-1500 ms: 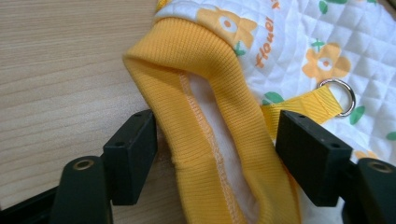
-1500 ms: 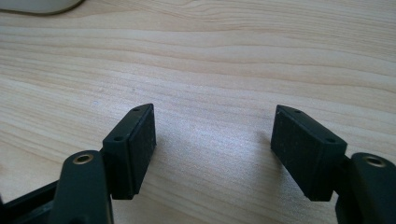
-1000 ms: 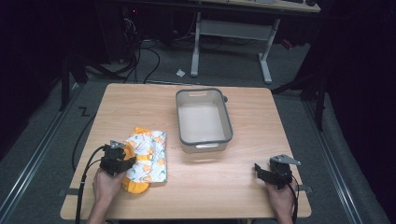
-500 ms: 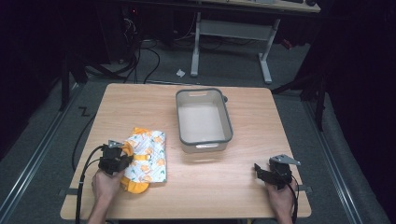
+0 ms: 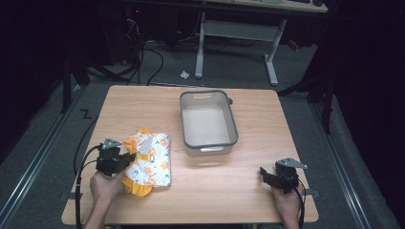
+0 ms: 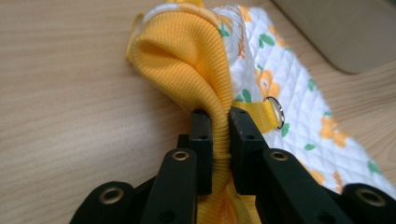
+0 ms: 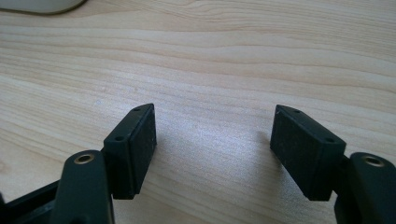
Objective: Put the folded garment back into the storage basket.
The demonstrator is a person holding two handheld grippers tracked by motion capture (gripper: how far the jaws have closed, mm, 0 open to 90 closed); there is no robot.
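Surface: light wooden table (image 5: pixel 248 191) in a dark room, grey floor around it.
Tub: empty grey rectangular plastic tub (image 5: pixel 233 129) standing at the table's middle, toward the far edge.
Garment: small quilted white cloth garment with orange flowers and yellow ribbed trim (image 5: pixel 152 160), lying left of the tub near the front edge.
Left gripper (image 6: pixel 220 140): jaws clamped on the garment's yellow ribbed trim (image 6: pixel 196 65), which bunches up between them.
Right gripper (image 7: pixel 212 140): jaws spread wide over bare wood at the front right, well apart from the tub.
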